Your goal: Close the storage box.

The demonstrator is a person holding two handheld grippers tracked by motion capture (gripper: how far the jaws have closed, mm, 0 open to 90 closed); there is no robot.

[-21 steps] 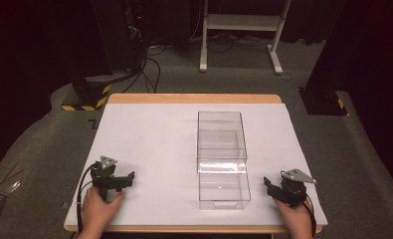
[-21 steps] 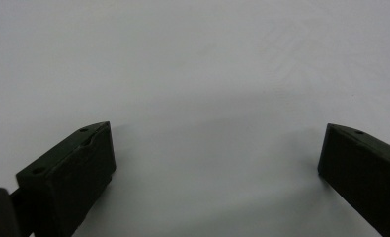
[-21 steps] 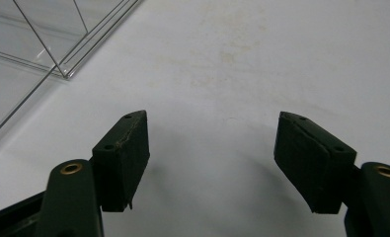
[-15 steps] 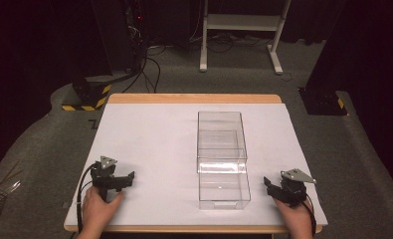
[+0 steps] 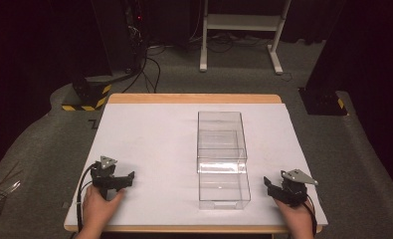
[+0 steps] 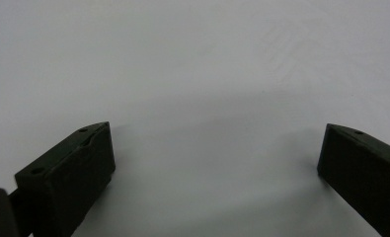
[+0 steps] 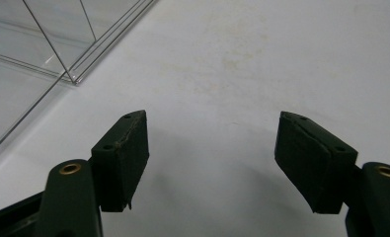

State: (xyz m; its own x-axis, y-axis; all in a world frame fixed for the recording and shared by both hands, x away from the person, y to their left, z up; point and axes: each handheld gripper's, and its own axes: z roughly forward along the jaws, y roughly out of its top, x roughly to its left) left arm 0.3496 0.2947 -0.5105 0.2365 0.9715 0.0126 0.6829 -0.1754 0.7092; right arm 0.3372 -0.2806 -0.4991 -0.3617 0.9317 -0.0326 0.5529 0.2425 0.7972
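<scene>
Left gripper: the black two-jaw left gripper (image 5: 127, 178), topped by a grey three-cornered plate, is held in the person's left hand (image 5: 98, 208) near the front left corner of the white rectangular table top (image 5: 149, 144); no shift from the earlier high views is seen.
Left jaws: in the left gripper view (image 6: 210, 163) they are spread wide, with nothing but bare white surface between them.
Box: the clear, long rectangular plastic box (image 5: 222, 158) is set on the table a little right of centre, its length running away from the person, well apart from the left gripper and nearer the right one; its place is unchanged from the earlier pictures.
Right gripper: the black two-jaw right gripper (image 5: 269, 185) is held in the right hand (image 5: 294, 215) near the front right corner, just beside the box's near end but not touching it; it is unmoved as well.
Right jaws: in the right gripper view (image 7: 211, 148) they are parted and grip nothing; a corner of the box is seen at upper left.
Hard to make out: the box's inner walls and compartments are blurred by reflections, so its contents cannot be told; both forearms are cut off by the bottom edge.
</scene>
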